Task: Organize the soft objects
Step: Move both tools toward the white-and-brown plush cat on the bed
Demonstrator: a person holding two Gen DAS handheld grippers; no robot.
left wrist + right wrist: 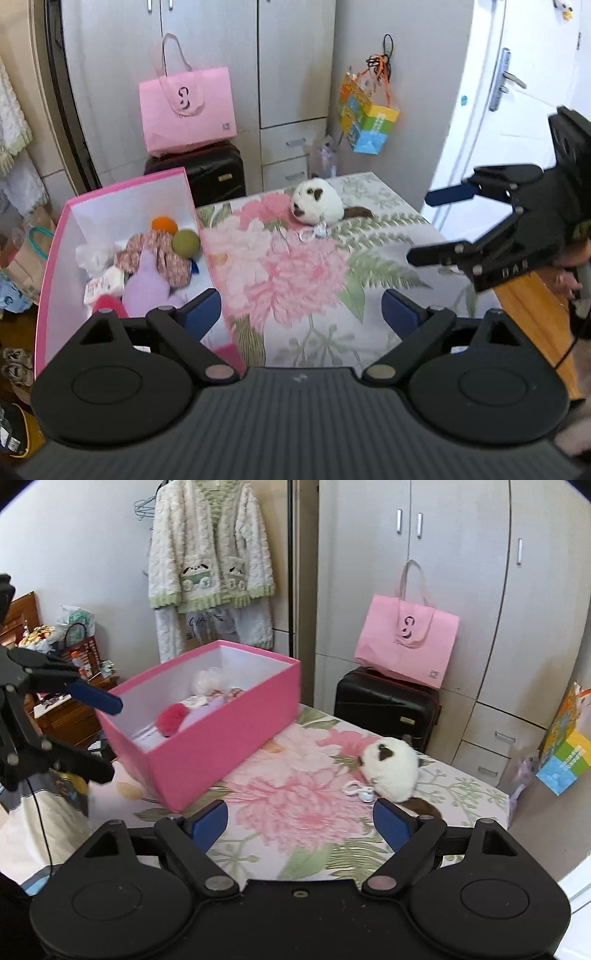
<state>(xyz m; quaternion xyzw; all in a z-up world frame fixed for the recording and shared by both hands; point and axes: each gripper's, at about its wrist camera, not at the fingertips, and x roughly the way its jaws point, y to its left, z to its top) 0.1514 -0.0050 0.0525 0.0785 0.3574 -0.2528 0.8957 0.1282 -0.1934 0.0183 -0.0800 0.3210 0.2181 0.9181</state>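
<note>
A white plush guinea pig with brown patches lies on the floral tablecloth, far from both grippers; it also shows in the right wrist view. A pink box at the left holds several soft toys: a purple plush, a floral cloth doll, a green ball and a red pom-pom. My left gripper is open and empty above the near table edge. My right gripper is open and empty, also seen from the left wrist.
A pink tote bag sits on a black suitcase behind the table. A colourful bag hangs on the wall. A small white clip lies by the guinea pig. A door is at right.
</note>
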